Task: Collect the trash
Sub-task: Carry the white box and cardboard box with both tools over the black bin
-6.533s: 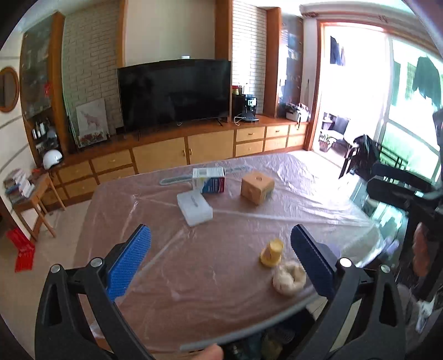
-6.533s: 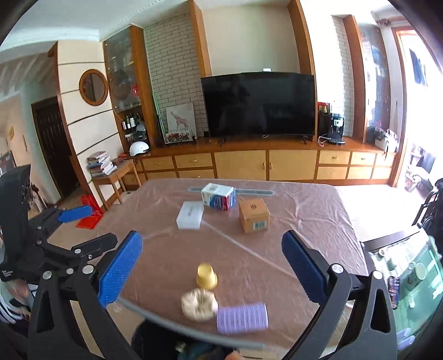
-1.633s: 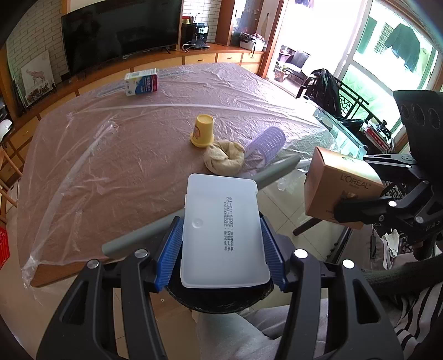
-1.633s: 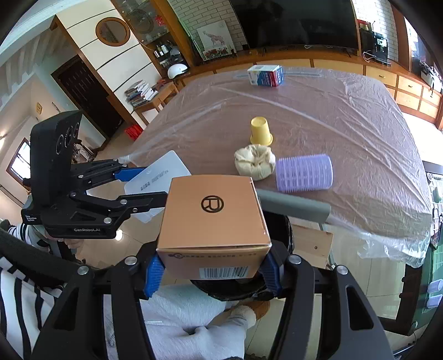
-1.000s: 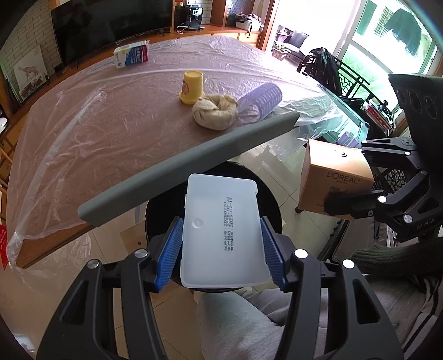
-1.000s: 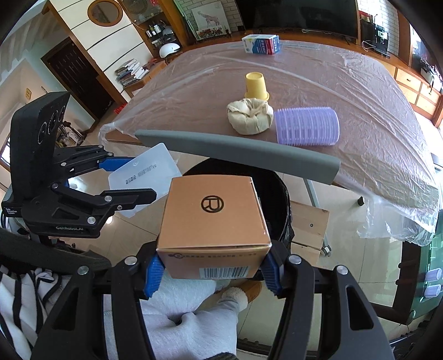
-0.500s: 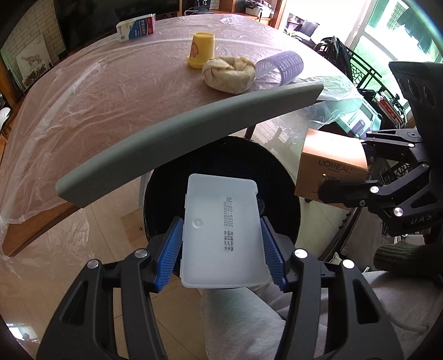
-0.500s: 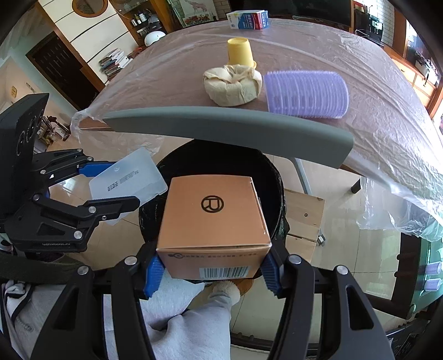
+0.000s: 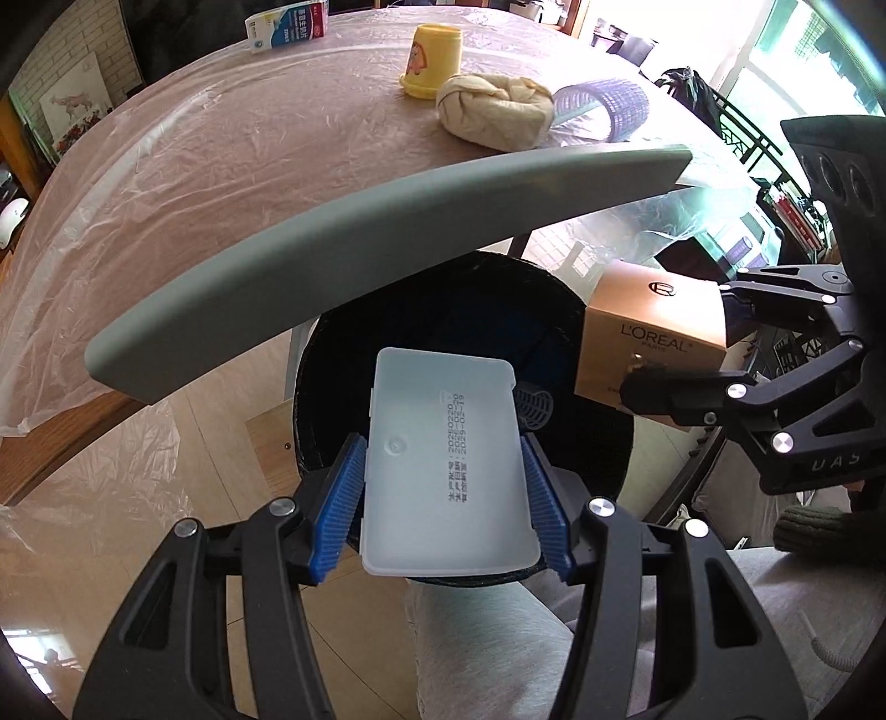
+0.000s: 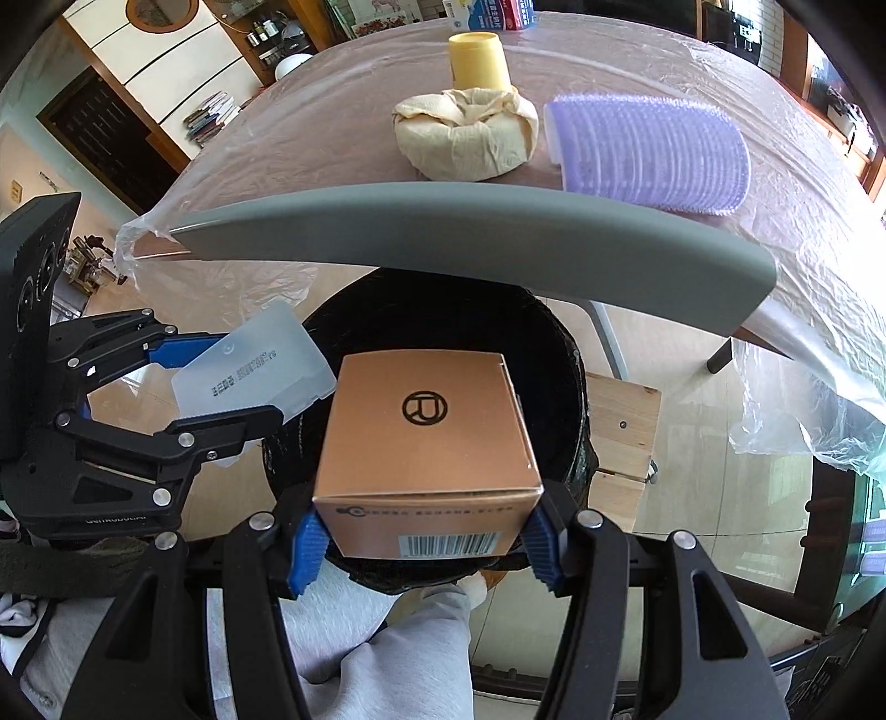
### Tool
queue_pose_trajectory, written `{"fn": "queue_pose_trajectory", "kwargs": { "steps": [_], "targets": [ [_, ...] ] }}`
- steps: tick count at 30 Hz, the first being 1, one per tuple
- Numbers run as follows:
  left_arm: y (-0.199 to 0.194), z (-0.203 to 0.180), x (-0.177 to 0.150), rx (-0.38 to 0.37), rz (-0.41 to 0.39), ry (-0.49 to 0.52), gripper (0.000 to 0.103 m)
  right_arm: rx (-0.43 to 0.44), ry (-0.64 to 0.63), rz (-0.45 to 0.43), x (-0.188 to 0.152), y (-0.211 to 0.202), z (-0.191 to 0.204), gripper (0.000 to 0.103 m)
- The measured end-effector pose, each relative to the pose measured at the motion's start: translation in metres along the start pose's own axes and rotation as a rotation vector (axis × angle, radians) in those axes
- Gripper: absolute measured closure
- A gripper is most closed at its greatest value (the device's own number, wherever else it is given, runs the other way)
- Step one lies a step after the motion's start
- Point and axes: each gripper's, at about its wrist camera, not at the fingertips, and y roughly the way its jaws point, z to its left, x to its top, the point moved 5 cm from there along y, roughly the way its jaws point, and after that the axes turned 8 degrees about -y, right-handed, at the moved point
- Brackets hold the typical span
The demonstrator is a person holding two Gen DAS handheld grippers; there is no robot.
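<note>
1. Left wrist view: the left tool (image 9: 443, 501) clamps a flat white translucent plastic case (image 9: 446, 462) right over the round black trash bin (image 9: 554, 310), not yet dropped. On the plastic-covered counter (image 9: 194, 166), a yellow cup (image 9: 429, 69), a crumpled beige paper wad (image 9: 493, 113), a purple ribbed roller (image 9: 609, 105) and a milk carton (image 9: 288, 25) wait.

2. Right wrist view: the right tool (image 10: 418, 545) grips a square brown cardboard box (image 10: 423, 443) above the same bin. By my reckoning, two pieces are about to go in and four are left.
</note>
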Motion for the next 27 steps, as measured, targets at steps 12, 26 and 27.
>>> {"fn": "queue_pose_trajectory", "kwargs": {
  "steps": [12,26,27],
  "targets": [
    [0.017,-0.002,0.005,0.013,0.024,0.006,0.047,-0.023,0.025,0.020,0.001,0.015,-0.003,0.046],
    [0.027,-0.007,0.010,0.020,0.046,0.027,0.047,-0.031,0.052,0.034,0.000,0.023,-0.013,0.046],
    [0.028,-0.007,0.010,0.020,0.047,0.028,0.047,-0.031,0.052,0.035,0.000,0.023,-0.014,0.046]
  ]
}}
